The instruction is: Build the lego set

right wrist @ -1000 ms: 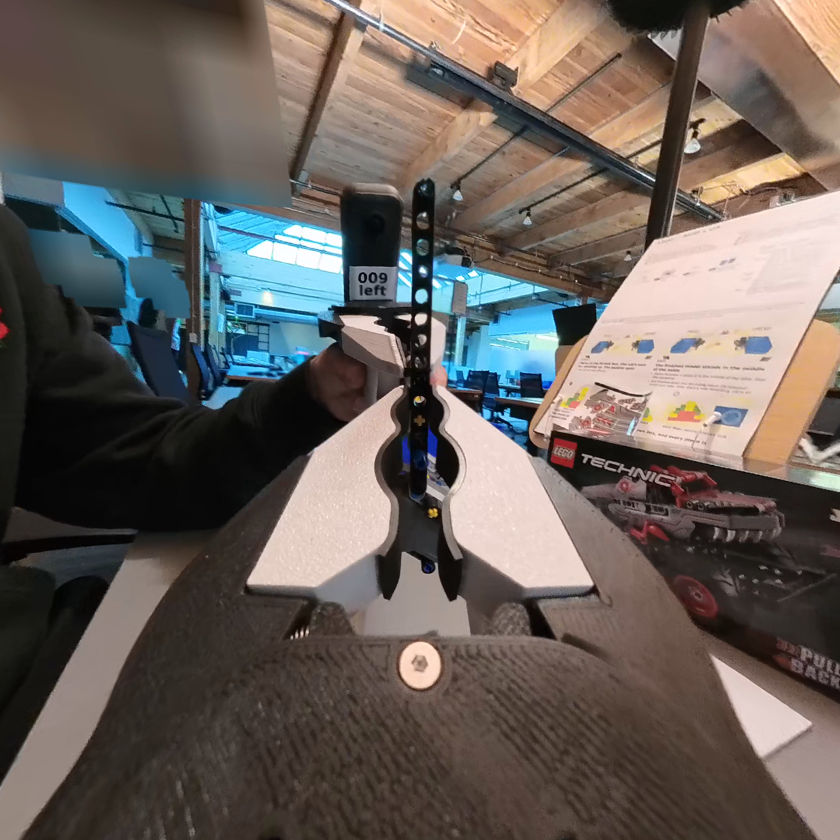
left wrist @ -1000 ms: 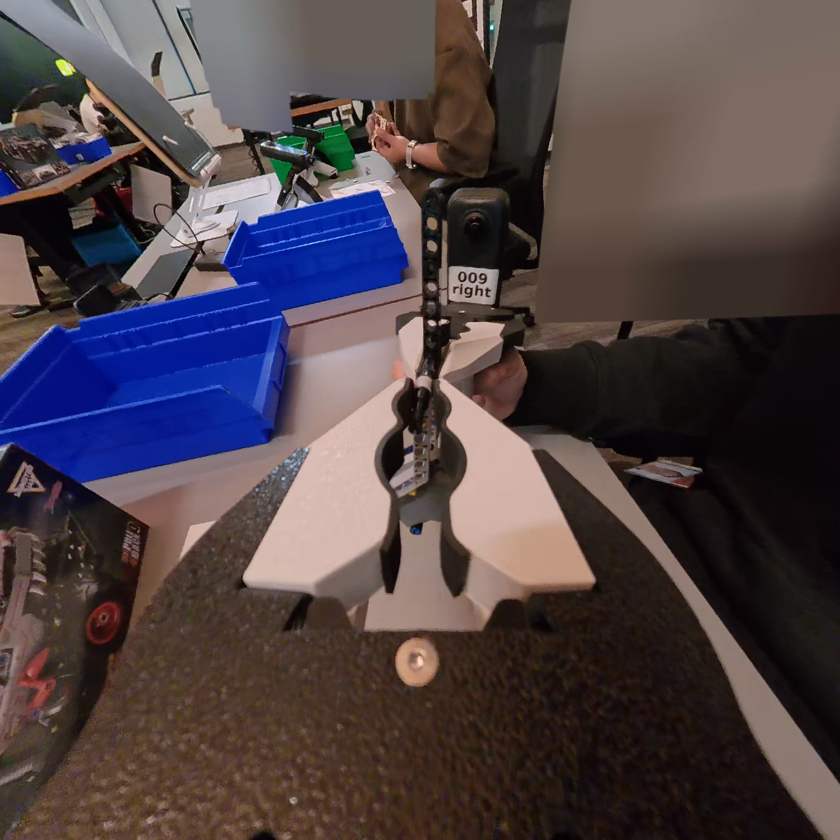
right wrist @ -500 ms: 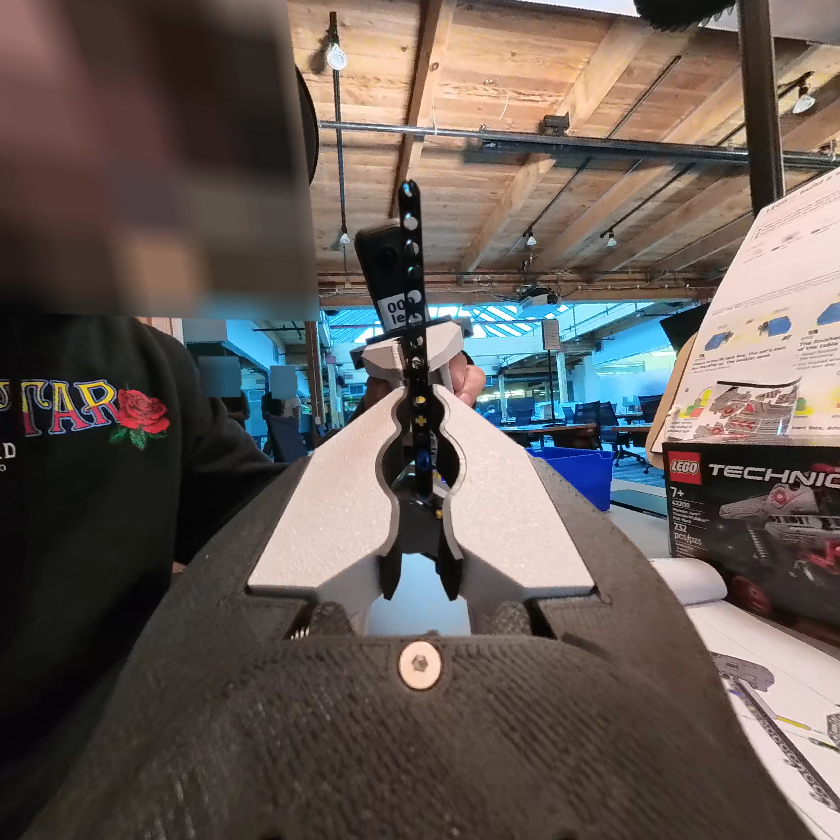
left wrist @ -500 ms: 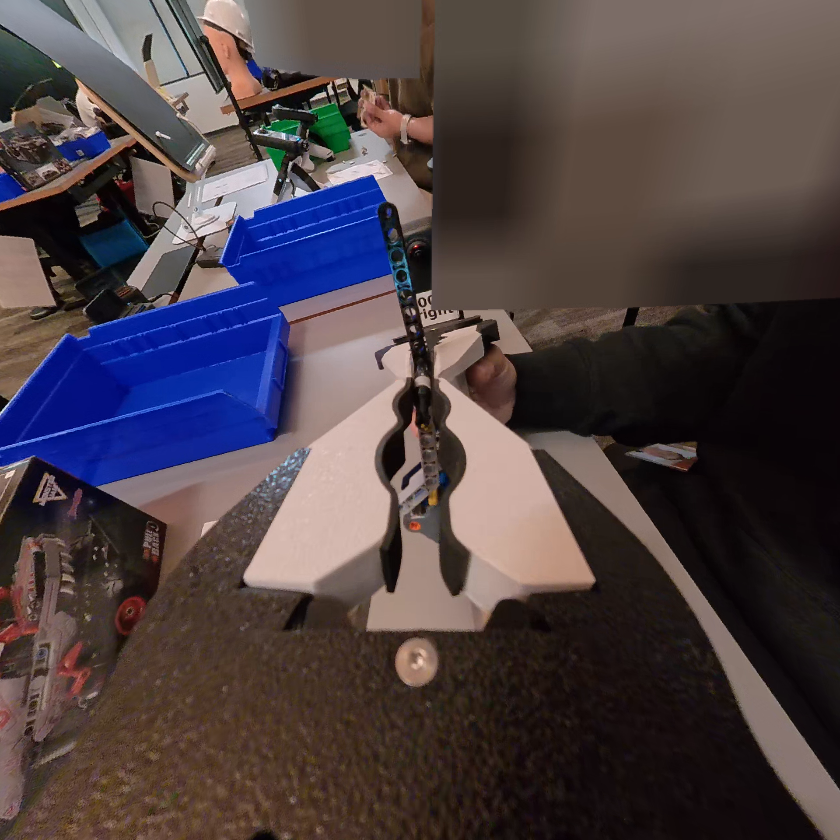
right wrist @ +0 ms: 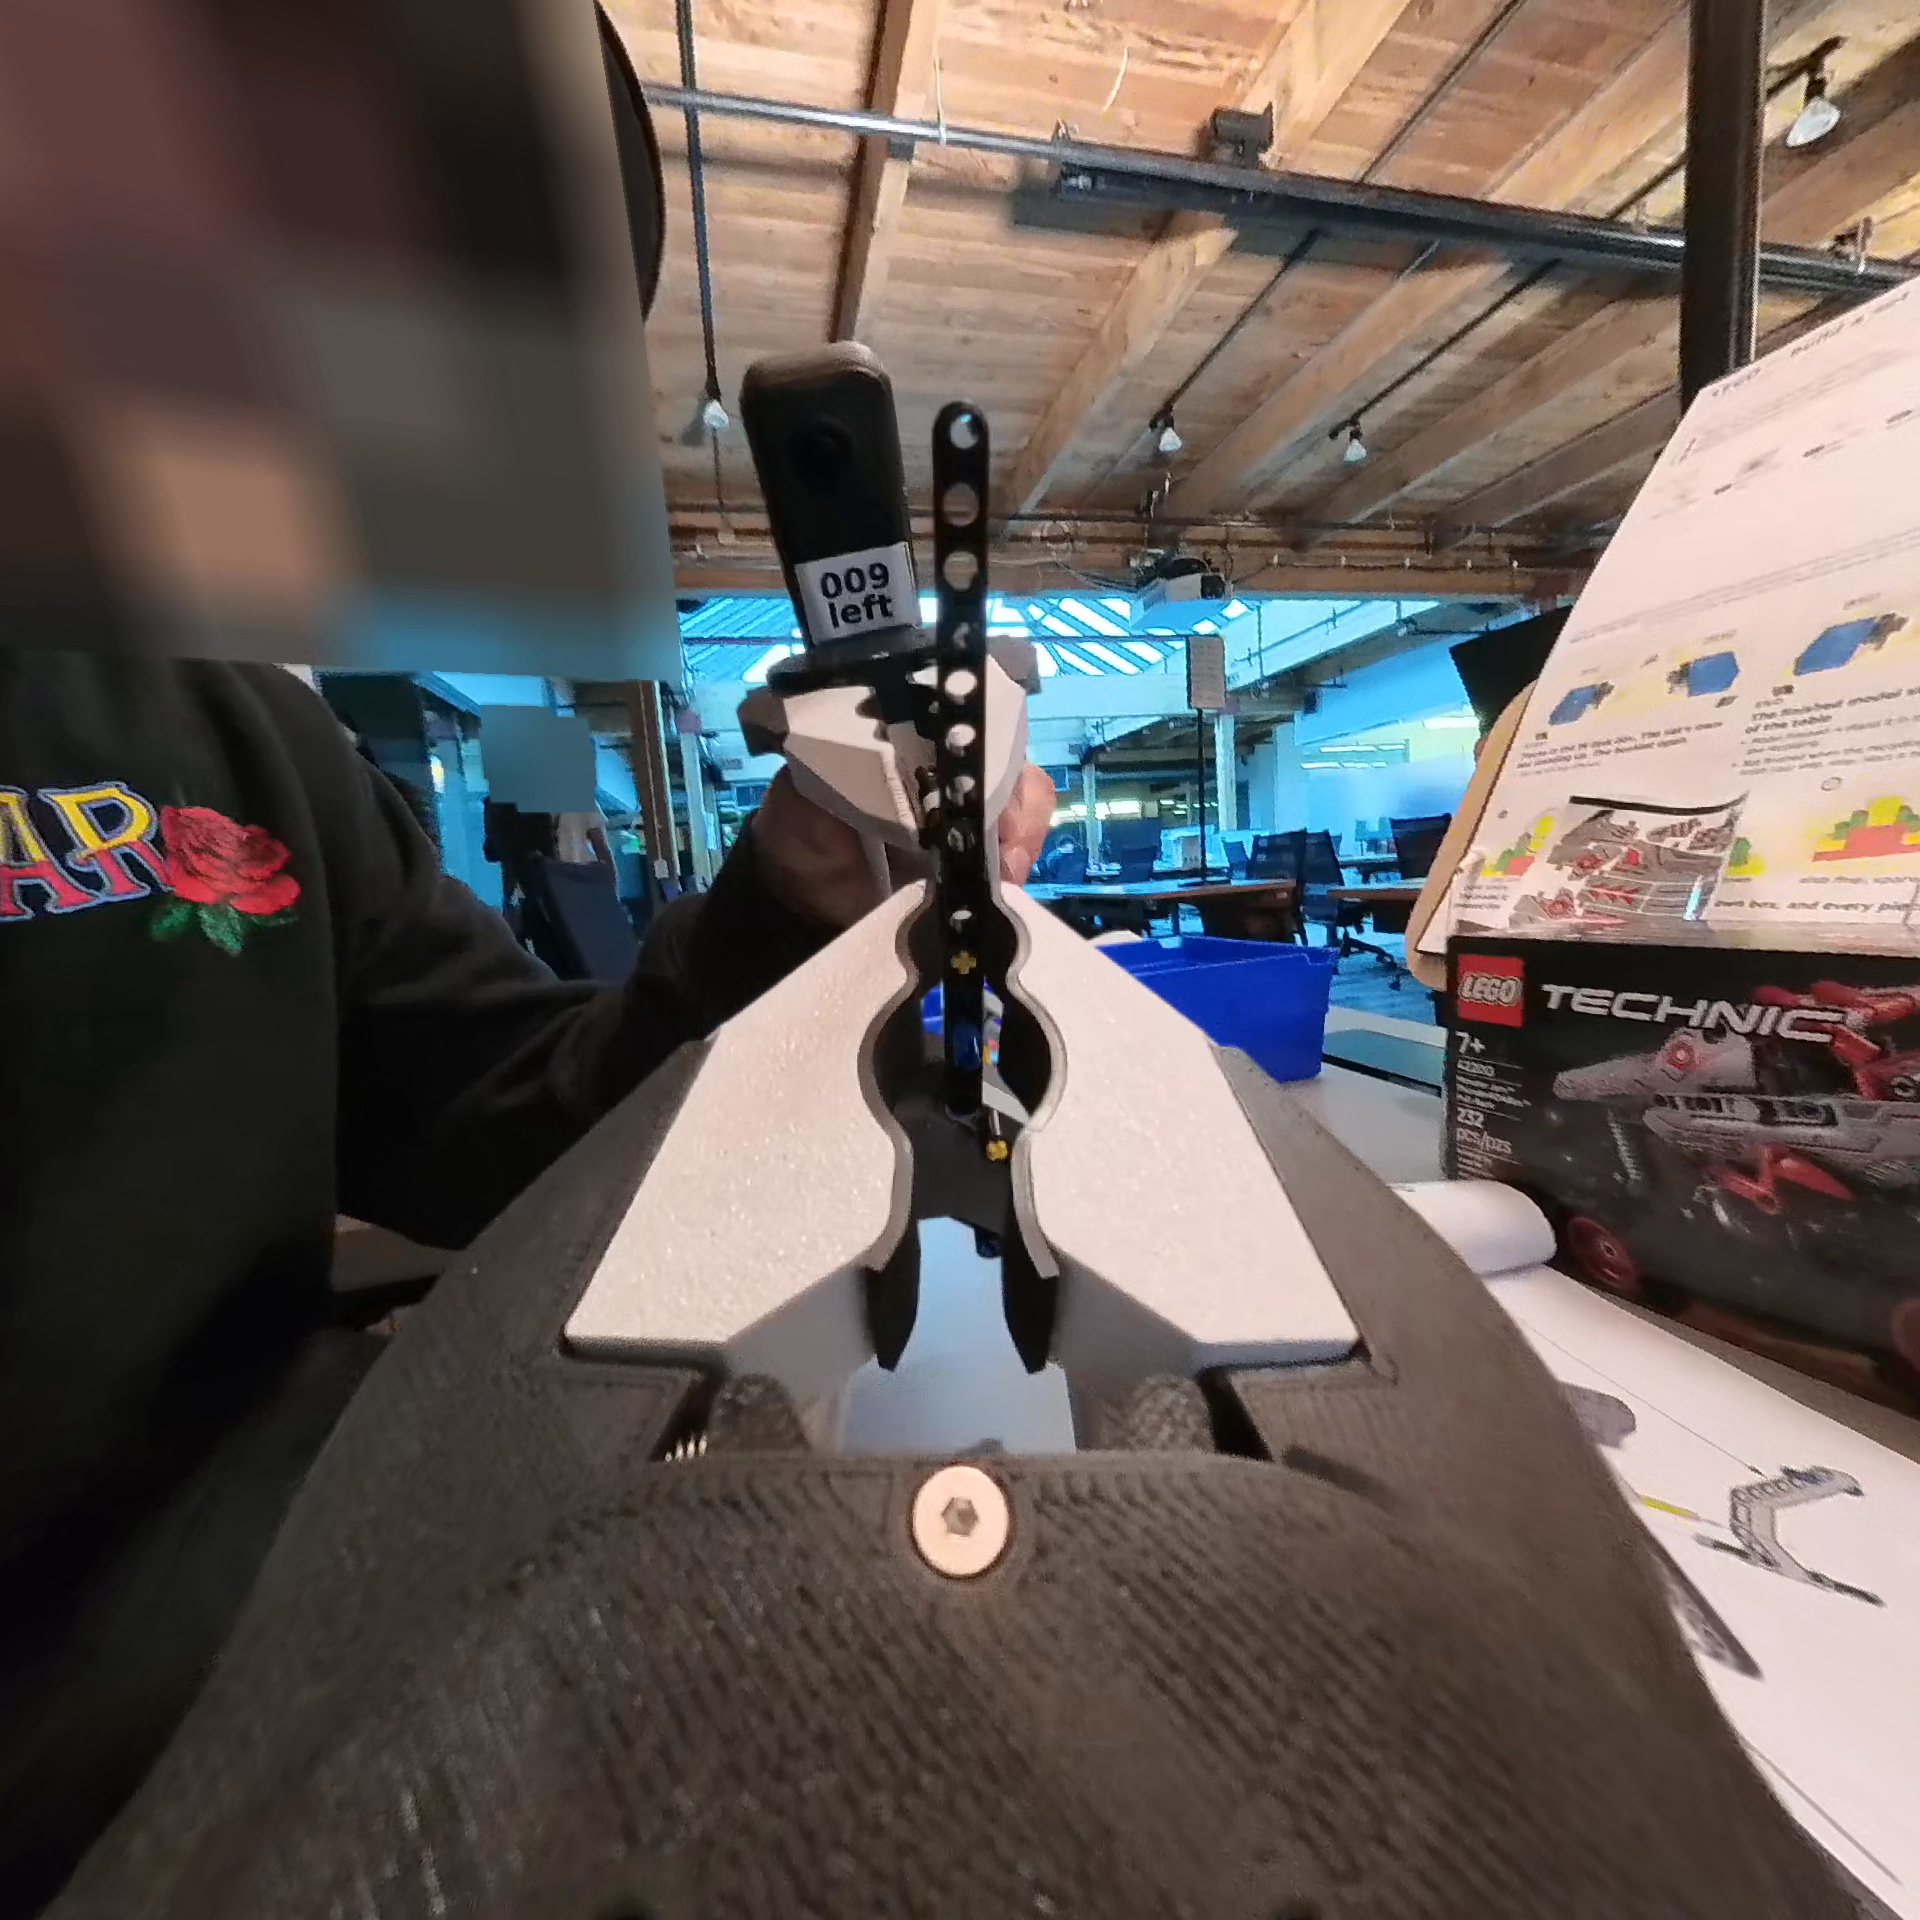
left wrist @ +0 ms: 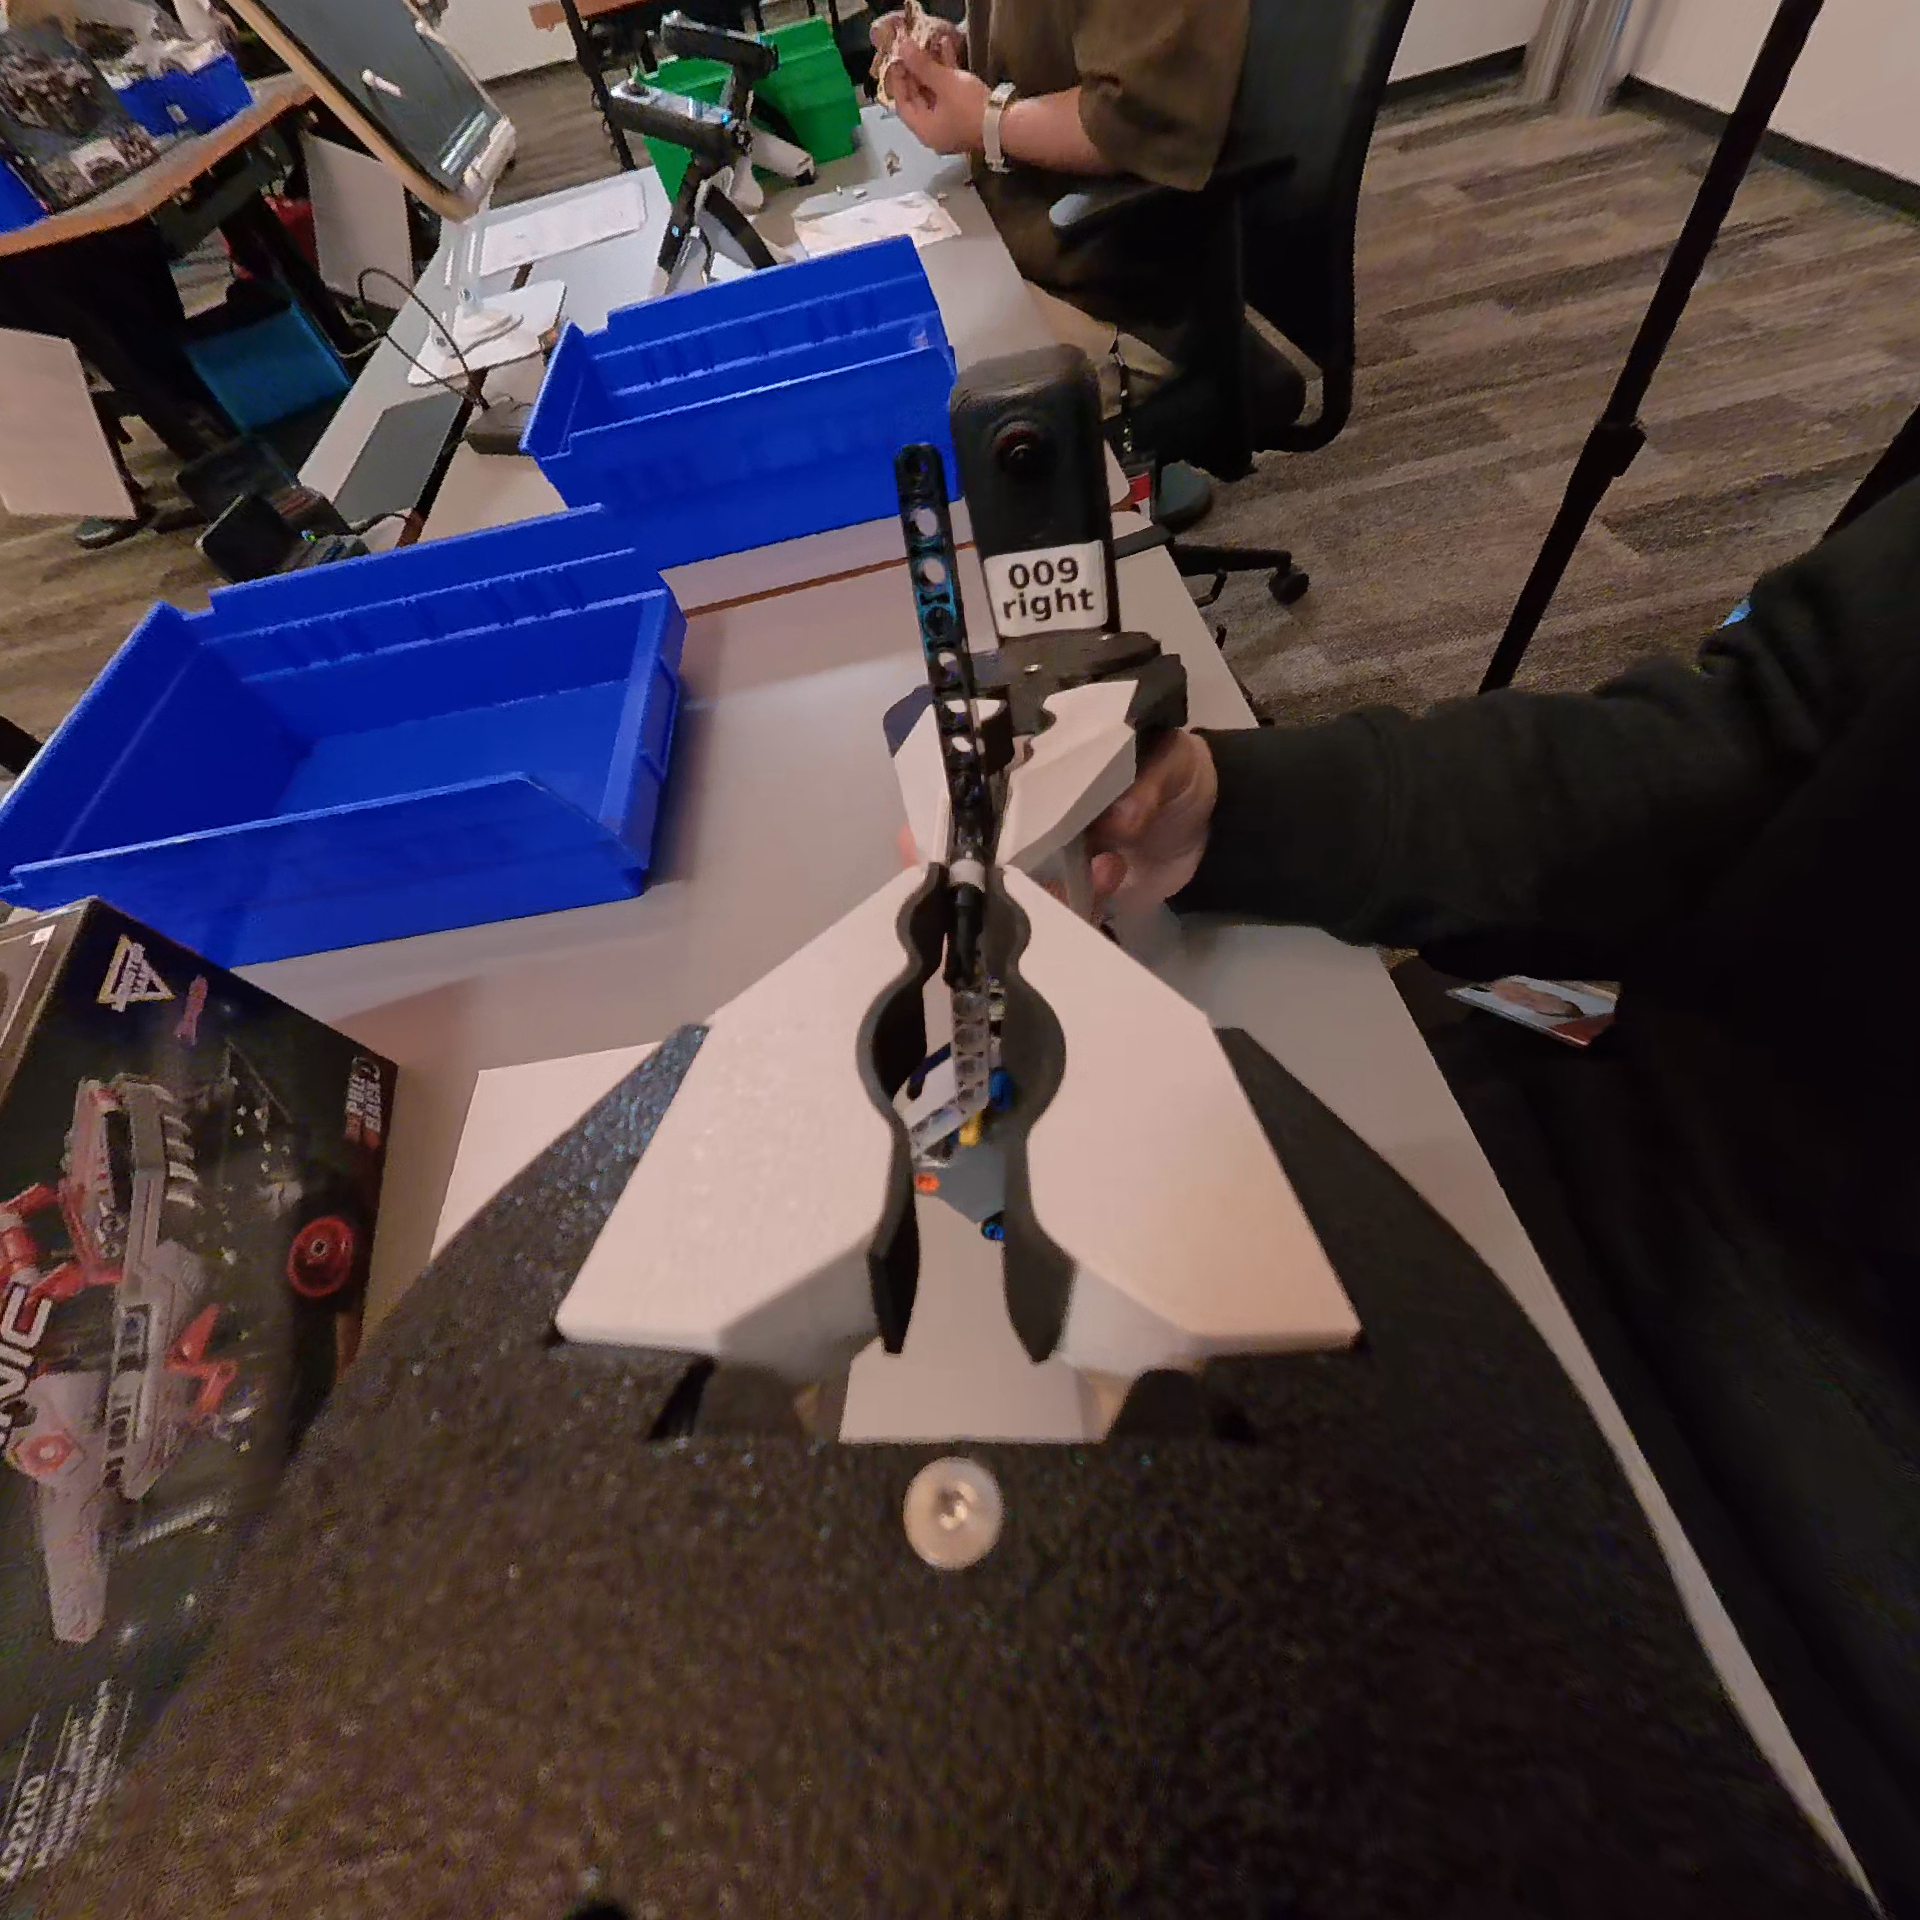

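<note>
Both the left gripper (left wrist: 961,894) and the right gripper (right wrist: 961,914) squeeze the long black lego beam (left wrist: 940,665) up above the counter (left wrist: 790,707), so I'd push slowly and straight.

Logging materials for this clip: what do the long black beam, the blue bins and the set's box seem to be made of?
Black beam: looks like rigid moulded plastic, semi-gloss, with an even row of round holes.
Blue bins: likely injection-moulded plastic; uniform colour, ribbed walls, soft sheen.
Set box: apparently printed cardboard, glossy, with sharp folded edges.
</note>
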{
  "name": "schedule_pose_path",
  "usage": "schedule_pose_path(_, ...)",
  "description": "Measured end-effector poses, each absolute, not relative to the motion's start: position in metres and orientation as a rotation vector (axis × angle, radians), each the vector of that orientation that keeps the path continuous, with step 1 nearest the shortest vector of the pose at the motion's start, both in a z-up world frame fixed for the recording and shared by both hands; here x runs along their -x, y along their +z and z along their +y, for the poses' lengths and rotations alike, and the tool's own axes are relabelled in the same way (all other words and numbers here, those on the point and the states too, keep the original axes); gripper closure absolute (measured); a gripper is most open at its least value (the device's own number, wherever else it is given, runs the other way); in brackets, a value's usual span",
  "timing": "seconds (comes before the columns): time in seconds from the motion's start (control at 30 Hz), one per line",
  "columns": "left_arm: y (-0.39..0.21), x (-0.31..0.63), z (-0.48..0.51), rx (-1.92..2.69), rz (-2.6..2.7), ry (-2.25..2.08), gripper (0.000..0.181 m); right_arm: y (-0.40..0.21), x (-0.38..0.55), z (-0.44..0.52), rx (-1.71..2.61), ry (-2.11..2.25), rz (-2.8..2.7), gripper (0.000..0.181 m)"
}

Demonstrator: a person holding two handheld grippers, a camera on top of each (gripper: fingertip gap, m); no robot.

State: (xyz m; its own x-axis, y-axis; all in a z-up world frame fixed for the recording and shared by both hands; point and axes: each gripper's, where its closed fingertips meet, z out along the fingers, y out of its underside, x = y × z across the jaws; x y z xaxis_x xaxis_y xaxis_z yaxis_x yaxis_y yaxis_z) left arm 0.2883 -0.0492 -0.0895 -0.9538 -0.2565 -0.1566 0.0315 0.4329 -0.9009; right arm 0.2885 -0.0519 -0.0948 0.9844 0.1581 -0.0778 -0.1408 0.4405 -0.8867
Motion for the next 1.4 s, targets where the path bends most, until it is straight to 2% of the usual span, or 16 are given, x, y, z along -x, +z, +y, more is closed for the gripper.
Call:
schedule_pose_path(0.13,-0.096,-0.292,-0.048,0.179,2.426,-1.479,0.176,-0.102,-0.292,-0.050,1.159,0.146,-0.009,0.177)
schedule_pose_path(0.4,-0.083,-0.291,-0.051,0.208,2.393,-1.794,0.177,-0.084,-0.292,-0.056,1.071,0.074,-0.007,0.177)
schedule_pose_path(1.17,-0.084,-0.287,-0.055,0.151,2.389,-1.757,0.176,-0.091,-0.295,-0.064,1.129,0.017,-0.016,0.177)
schedule_pose_path(1.4,-0.085,-0.292,-0.055,0.178,2.366,-1.740,0.176,-0.082,-0.295,-0.067,1.034,0.072,-0.016,0.177)
